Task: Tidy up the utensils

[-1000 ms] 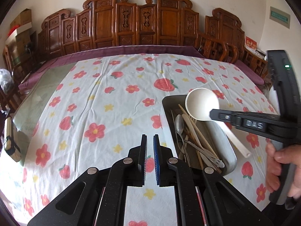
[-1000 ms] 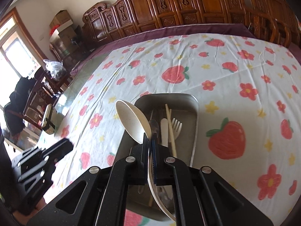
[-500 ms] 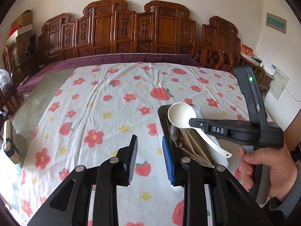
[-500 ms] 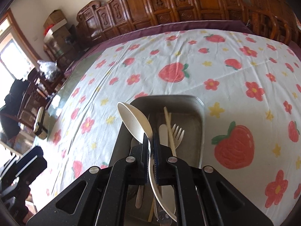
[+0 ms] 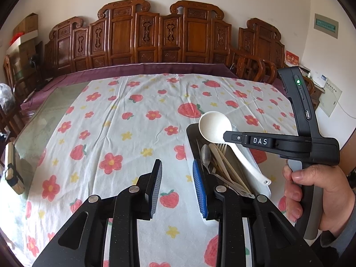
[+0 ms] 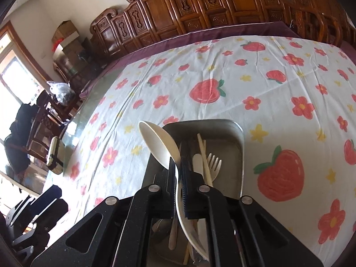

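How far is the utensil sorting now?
Nothing looks sorted out on the tablecloth yet. In hand: the right gripper is shut on the white ladle above the metal tray; the left gripper is open. Fork, chopsticks and spoon remain in the tray.

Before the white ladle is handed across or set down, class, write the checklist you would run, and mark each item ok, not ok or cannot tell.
1. Right tongs shut on the white ladle: ok, gripped at the neck below the bowl.
2. Ladle lifted clear of the metal tray: ok.
3. Left tongs open to receive: ok, nothing between them.
4. Left tongs lined up with the ladle's handle: not ok, they point at the tablecloth beside the tray.
5. Fork and chopsticks left lying in the tray: ok.
6. Grip firm enough not to slip: cannot tell.
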`<act>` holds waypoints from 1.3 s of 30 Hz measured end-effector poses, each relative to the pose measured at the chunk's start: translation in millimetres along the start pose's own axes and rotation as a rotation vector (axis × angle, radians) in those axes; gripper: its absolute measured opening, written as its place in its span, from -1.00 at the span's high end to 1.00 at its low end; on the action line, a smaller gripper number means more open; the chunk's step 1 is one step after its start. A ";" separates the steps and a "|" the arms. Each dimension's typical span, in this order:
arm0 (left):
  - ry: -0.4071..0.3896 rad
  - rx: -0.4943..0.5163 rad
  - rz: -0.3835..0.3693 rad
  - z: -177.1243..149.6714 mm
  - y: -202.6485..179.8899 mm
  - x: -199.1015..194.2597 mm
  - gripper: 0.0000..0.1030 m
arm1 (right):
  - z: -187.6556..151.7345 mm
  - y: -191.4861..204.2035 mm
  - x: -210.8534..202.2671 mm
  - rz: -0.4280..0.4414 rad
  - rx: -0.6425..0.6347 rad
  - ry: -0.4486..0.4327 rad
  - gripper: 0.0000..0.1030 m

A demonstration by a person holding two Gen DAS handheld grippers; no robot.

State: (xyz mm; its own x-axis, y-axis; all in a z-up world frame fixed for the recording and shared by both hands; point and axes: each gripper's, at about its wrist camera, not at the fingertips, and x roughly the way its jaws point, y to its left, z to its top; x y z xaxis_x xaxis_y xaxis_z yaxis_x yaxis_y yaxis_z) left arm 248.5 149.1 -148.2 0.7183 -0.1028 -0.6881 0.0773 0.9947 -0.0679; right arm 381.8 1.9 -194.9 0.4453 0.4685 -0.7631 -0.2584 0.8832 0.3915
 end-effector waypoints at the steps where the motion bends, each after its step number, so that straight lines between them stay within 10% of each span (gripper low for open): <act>1: 0.000 -0.001 0.000 -0.1 0.5 0.0 0.48 | 0.2 -1.9 -0.1 -0.005 0.004 0.001 0.43; 18: -0.040 0.023 0.004 5.0 -33.0 -22.7 0.20 | -33.5 -14.4 -77.2 -0.081 -0.184 -0.067 0.35; 27: -0.058 0.042 -0.003 1.3 -80.5 -46.3 -0.48 | -65.7 -37.7 -151.9 -0.109 -0.217 -0.137 0.31; 32: -0.079 0.042 0.013 -6.7 -105.9 -62.9 -0.83 | -87.8 -53.3 -195.9 -0.148 -0.206 -0.213 -0.58; 39: -0.085 0.036 0.031 -24.3 -140.3 -82.7 -0.85 | -118.3 -66.5 -243.3 -0.218 -0.208 -0.284 -0.95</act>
State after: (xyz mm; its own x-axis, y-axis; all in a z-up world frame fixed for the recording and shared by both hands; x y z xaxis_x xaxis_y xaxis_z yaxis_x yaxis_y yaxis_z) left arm 161.4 18.1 -99.3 0.7767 -0.0740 -0.6255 0.0781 0.9967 -0.0209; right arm 189.2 -173.5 -96.1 0.7198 0.2840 -0.6334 -0.2862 0.9527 0.1019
